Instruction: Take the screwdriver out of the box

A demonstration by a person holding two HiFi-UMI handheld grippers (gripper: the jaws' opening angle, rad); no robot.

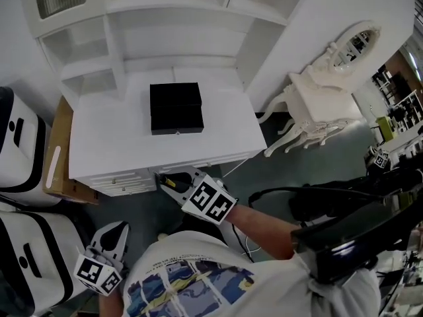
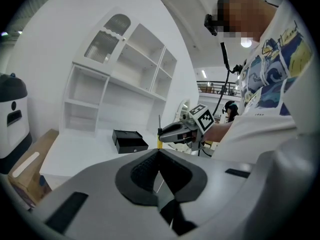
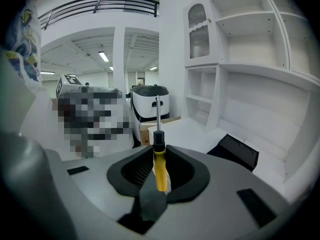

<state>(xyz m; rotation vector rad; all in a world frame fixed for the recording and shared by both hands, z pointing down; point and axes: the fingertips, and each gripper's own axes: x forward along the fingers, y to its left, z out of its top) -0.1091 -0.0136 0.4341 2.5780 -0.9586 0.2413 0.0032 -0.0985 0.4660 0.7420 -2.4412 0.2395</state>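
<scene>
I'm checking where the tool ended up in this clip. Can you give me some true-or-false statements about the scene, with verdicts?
1. The right gripper holds the screwdriver by its yellow handle. True.
2. The black box lies on the floor. False: it sits on the white desk.
3. The left gripper grips the box. False: its jaws are together on nothing, away from the desk.
4. The screwdriver's metal shaft sticks out beyond the jaws. True.

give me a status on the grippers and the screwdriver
Right hand-held gripper shut on screwdriver, clear of the box. Left hand-held gripper shut, empty. Nothing in the way.
</scene>
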